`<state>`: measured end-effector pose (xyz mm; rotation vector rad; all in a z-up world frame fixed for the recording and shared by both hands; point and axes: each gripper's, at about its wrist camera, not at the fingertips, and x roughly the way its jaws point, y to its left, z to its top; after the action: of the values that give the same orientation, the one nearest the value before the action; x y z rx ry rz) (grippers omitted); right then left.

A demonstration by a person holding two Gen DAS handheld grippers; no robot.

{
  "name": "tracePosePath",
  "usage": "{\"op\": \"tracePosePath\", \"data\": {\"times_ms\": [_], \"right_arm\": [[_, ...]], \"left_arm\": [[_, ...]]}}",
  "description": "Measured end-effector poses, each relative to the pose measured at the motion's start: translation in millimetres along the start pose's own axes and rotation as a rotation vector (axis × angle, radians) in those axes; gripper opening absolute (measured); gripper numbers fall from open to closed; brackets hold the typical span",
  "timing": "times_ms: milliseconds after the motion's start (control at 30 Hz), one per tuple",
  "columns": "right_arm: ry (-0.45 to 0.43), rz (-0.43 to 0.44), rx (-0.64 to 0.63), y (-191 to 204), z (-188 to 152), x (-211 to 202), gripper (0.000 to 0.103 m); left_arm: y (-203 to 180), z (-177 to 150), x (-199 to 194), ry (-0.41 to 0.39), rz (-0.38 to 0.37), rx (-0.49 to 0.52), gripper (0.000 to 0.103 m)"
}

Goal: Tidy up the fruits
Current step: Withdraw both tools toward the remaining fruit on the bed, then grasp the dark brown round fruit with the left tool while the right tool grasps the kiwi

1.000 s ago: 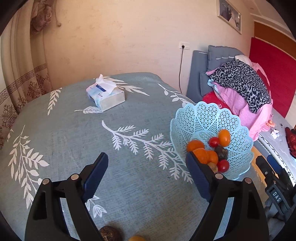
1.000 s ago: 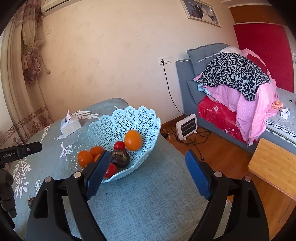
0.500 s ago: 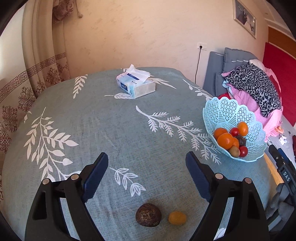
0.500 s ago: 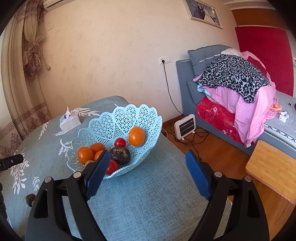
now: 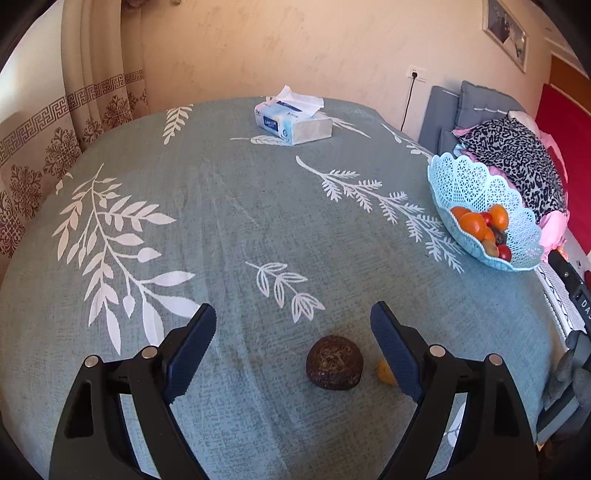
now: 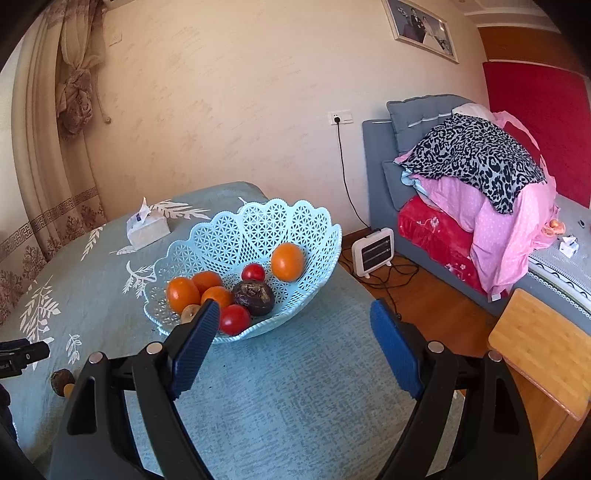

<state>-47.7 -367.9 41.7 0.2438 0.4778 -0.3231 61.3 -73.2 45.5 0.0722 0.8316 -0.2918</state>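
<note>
Leaf-print tablecloth (image 5: pixel 221 229) (teal), tissue box (image 5: pixel 293 123), basket (image 6: pixel 258 229)

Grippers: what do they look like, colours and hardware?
Both match: the left gripper and right gripper have matte black angular arms with triangular cutouts and silver round pivot pins. Fingers carry dark blue ribbed pads. A black body with white lettering shows at the left view's edge. No cables visible.

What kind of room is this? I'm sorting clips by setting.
Likely a bedroom at home: a bed piled with folded bedding, a framed photo on the wall, and a cloth-covered table holding a fruit basket.
</note>
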Motion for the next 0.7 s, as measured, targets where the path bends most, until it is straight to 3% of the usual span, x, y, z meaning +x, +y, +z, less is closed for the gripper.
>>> {"op": "tracePosePath", "data": {"times_ms": [200,500,700], "right_arm": [[0.04,0.042,-0.015,9.5,-4.0,1.3,0.085],[0.066,0.089,-0.065,26.2,-8.5,-1.2,0.085],[0.112,0.169,-0.08,38.7,-11.8,-2.3,0.085]], "left_arm": [[2.0,-19.8,10.7,0.063,-0.024,-0.009,0.085],[-0.6,-28.4,12.8,0.078,-0.072,0.001,0.075],[-6.6,-31.1,17.3,0.083,-0.08,0.031,0.07]]}}
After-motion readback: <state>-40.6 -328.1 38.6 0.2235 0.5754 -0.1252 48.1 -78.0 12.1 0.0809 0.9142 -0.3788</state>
